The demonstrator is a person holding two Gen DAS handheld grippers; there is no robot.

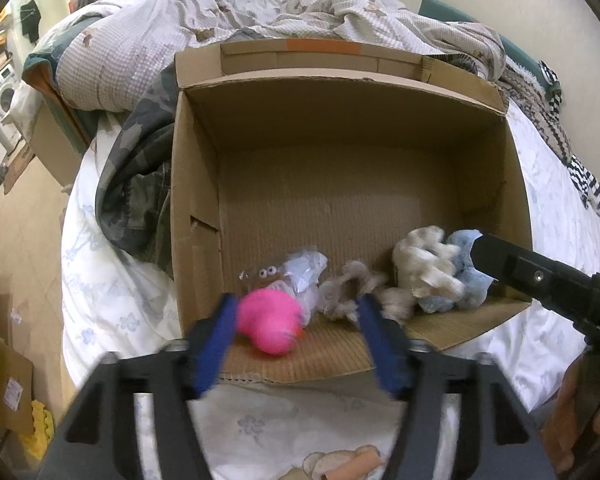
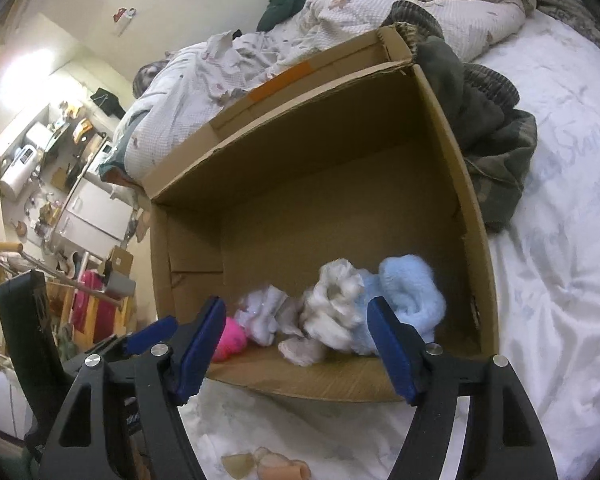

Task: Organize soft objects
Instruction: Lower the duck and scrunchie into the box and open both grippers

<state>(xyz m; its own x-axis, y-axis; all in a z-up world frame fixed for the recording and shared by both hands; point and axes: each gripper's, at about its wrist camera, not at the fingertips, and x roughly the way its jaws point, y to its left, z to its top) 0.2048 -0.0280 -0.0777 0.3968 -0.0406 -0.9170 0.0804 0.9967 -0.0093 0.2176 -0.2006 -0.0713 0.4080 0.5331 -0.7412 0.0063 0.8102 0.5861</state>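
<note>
An open cardboard box (image 1: 196, 200) (image 2: 460, 208) stands on the bed. Along its near wall lie a pink plush toy (image 1: 268, 320) (image 2: 230, 340), a white bagged toy (image 1: 306, 276) (image 2: 262, 316), a grey-beige plush (image 1: 348, 288), a white plush (image 1: 420, 260) (image 2: 336, 300) and a light blue plush (image 1: 466, 280) (image 2: 410, 292). My left gripper (image 1: 296, 300) is open over the box's near edge. The blurred pink toy sits between its blue pads, close to the left one and clear of the right. My right gripper (image 2: 296, 308) is open above the white and blue plush, gripping nothing.
A rumpled quilt (image 1: 260, 12) is piled behind the box and a camouflage garment (image 1: 136, 184) (image 2: 496, 152) lies beside it. A beige toy (image 1: 352, 460) (image 2: 276, 468) rests on the floral sheet under the grippers. Cardboard pieces (image 1: 8, 384) clutter the floor at the left.
</note>
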